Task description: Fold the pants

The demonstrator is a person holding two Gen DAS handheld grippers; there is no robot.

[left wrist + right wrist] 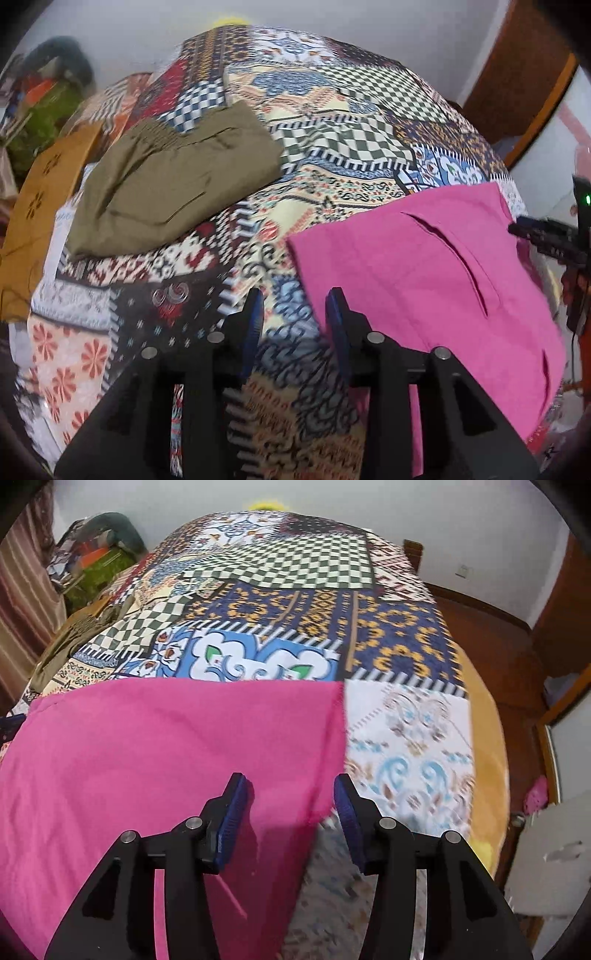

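Pink pants (424, 273) lie flat on patchwork bedspread (332, 122), at 3 o'clock in left wrist view, filling 9 o'clock side in right wrist view. Olive pants (173, 177) already folded at 10 o'clock. Step, probably: start of next fold. Next move calls for pinching near edge at both ends. Left gripper (293, 314) open wide, holds nothing, hovers beside pink edge. Right gripper (290, 797) open wide, straddles pink edge; contact unclear.

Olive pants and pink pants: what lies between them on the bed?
Only bare patterned bedspread separates the olive pants from the pink pants, shown in the left wrist view.
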